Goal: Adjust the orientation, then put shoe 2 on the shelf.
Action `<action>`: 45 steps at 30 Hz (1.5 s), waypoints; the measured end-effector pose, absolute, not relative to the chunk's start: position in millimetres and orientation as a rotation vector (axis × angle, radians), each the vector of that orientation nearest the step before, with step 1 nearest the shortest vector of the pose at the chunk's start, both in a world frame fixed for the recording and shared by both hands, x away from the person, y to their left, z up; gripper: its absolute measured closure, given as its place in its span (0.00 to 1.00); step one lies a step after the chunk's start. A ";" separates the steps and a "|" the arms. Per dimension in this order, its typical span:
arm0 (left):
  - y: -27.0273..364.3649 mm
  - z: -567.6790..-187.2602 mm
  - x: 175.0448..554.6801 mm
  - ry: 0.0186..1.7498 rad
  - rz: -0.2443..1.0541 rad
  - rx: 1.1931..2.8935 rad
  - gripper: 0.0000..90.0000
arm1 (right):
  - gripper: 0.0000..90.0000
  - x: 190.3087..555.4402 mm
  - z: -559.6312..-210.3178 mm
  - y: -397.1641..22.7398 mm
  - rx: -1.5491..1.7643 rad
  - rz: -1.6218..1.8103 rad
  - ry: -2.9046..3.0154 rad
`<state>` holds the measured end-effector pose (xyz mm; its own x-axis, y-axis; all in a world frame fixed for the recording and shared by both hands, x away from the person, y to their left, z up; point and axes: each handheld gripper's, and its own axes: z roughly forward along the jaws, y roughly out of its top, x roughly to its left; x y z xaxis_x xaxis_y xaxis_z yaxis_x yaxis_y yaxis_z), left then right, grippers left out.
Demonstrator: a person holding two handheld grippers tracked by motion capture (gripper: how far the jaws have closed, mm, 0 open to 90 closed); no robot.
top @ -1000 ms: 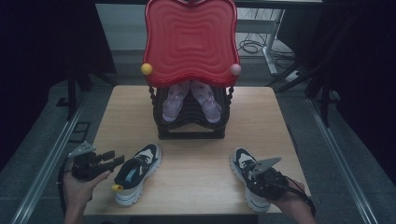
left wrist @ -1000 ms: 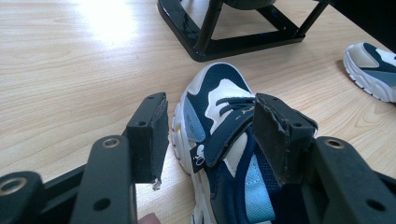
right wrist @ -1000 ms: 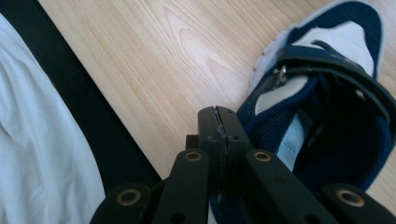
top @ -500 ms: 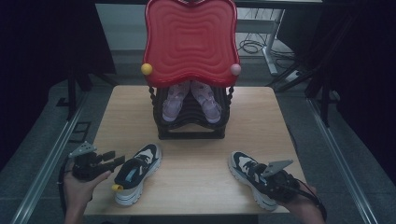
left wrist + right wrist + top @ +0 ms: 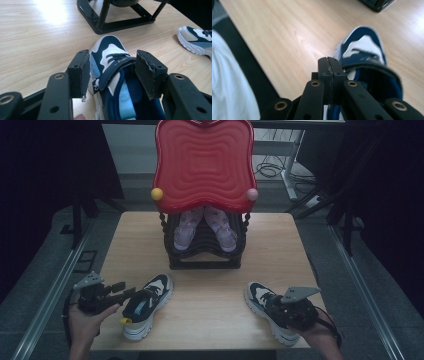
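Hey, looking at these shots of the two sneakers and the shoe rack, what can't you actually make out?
- Right sneaker: its heel, hidden in the high view by the right tongs.
- Whether the right tongs pinch any of the collar: the shut jaws cover that spot in the right gripper view.
- Left sneaker: heel cut off by the bottom edge of the left gripper view.
- Pink shoes: rear parts hidden by the red tray atop the shoe rack.

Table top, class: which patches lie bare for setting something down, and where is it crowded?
Bare: the wood between the left shoe and the right shoe, and both strips beside the black rack. Crowded: the front corners and the rack.
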<state>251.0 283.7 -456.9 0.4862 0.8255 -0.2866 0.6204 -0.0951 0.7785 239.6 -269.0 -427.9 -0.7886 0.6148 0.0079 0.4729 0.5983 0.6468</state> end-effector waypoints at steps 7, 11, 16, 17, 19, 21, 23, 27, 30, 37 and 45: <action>282.3 -452.0 245.4 1.200 0.269 1.802 0.51 | 0.99 251.2 -428.5 -276.4 0.943 1.085 2.528; 282.6 -450.1 243.9 1.195 0.270 1.802 0.50 | 0.97 254.8 -428.2 -281.7 0.958 1.137 2.495; 280.9 -447.8 245.1 1.189 0.270 1.805 0.50 | 0.92 258.9 -429.7 -289.0 0.979 1.156 2.471; 279.9 -447.2 245.4 1.184 0.271 1.808 0.50 | 0.91 259.3 -430.0 -290.3 0.983 1.161 2.467; 278.4 -446.3 245.7 1.178 0.269 1.815 0.50 | 0.89 259.8 -430.6 -293.4 0.998 1.168 2.457; 278.1 -445.3 246.0 1.176 0.272 1.820 0.50 | 0.87 259.9 -431.2 -297.1 1.008 1.174 2.449; 277.5 -444.3 246.1 1.171 0.274 1.826 0.50 | 0.85 260.4 -431.5 -300.8 1.020 1.184 2.437; 276.5 -445.7 245.3 1.165 0.257 1.844 0.50 | 0.79 262.3 -432.0 -308.4 1.042 1.198 2.413; 275.9 -451.6 244.8 1.176 0.246 1.864 0.50 | 0.77 263.3 -432.0 -314.1 1.068 1.219 2.384; 276.5 -466.4 247.8 1.227 0.231 1.949 0.51 | 0.72 261.1 -432.5 -322.5 1.098 1.222 2.348; 267.9 -477.2 260.4 1.225 0.198 2.066 0.56 | 0.68 260.8 -435.0 -329.8 1.126 1.215 2.327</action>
